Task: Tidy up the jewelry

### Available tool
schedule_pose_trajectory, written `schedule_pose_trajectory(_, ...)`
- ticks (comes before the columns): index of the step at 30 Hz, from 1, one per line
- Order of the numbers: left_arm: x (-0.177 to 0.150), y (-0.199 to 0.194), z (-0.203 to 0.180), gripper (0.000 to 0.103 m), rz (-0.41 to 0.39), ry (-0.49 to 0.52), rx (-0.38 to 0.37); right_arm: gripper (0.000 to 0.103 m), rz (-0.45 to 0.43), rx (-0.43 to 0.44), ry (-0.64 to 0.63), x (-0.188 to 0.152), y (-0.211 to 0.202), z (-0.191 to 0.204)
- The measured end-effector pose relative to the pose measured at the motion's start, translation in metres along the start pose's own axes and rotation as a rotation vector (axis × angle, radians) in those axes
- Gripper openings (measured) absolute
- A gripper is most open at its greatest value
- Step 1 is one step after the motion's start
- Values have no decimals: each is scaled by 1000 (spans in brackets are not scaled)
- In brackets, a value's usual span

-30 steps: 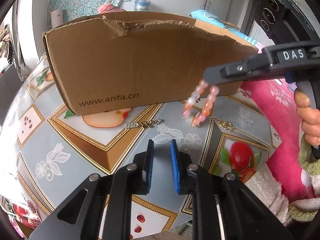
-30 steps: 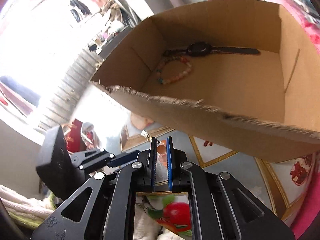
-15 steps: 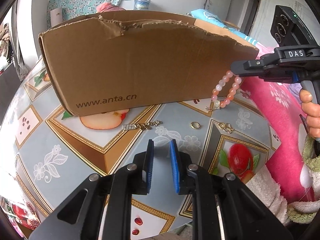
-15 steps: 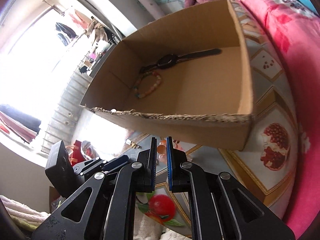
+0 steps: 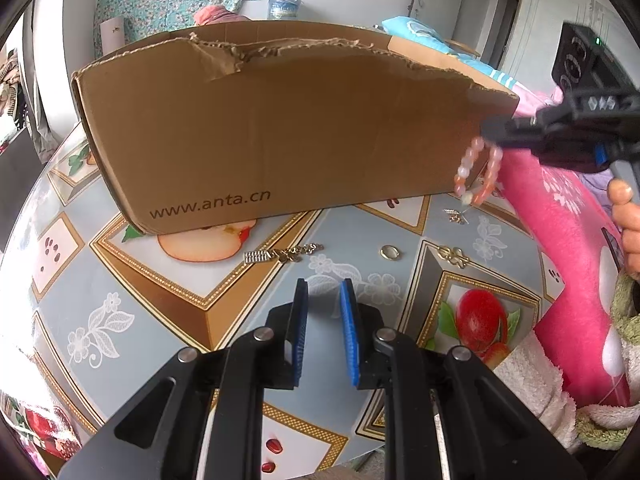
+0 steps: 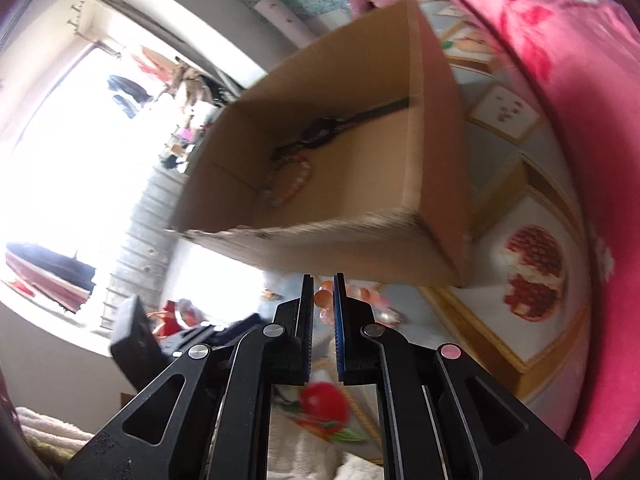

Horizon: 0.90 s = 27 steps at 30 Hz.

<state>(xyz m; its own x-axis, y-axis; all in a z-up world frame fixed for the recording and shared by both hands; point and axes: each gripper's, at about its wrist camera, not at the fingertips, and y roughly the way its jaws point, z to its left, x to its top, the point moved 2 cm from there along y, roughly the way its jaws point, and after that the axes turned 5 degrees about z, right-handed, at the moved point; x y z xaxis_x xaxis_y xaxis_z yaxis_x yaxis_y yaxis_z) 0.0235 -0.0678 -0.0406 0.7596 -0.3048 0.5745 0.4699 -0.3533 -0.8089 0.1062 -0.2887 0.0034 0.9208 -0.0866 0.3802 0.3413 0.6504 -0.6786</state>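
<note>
Pink and orange beads of a bracelet [image 5: 478, 172] hung clamped in the jaws of the right gripper [image 6: 323, 298], clear of the surface [image 5: 344, 240] and just off the right-hand corner of the cardboard box [image 5: 280, 128]. A second earlier the same loop had dangled lower, in front of the box's near wall; since then it had been carried to the right and a little up, with the gripper rolled. Judging by that, the bracelet was on its way over the rim to join the beaded bracelet [image 6: 288, 182] and the dark watch [image 6: 324, 132] already lying inside. The left gripper [image 5: 323, 312] had stayed put above the near edge of the surface, jaws slightly parted and empty. A gold ring [image 5: 389, 252], a chain [image 5: 286, 255] and two small gold pieces [image 5: 452, 255] still waited outside the box.
</note>
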Motion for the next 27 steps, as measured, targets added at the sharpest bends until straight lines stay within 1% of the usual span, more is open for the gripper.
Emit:
schedule_pose_trajectory(4, 0, 0, 0, 16, -1, -1, 0, 7, -35, 66, -26, 6, -12, 15)
schedule_pose_trajectory(5, 0, 0, 0, 16, -2, -2, -1, 7, -43, 62, -26, 6, -14, 16)
schedule_pose_trajectory(8, -1, 0, 1, 16, -4, -2, -6, 7, -47, 8, -14, 4, -16, 11)
schedule_pose_trajectory(12, -2, 0, 3, 16, -6, -5, -13, 7, -24, -65, 35, -5, -19, -8)
schedule_pose_trajectory(16, -3, -1, 4, 16, -7, -4, -14, 7, 4, -98, 85, -17, -22, -25)
schedule_pose_trajectory(23, -2, -1, 4, 16, -6, -4, -11, 8, 40, -263, 114, -39, -25, -46)
schedule_pose_trajectory(27, -2, 0, 2, 16, -3, 0, -7, 10, 55, -303, 109, -48, -19, -50)
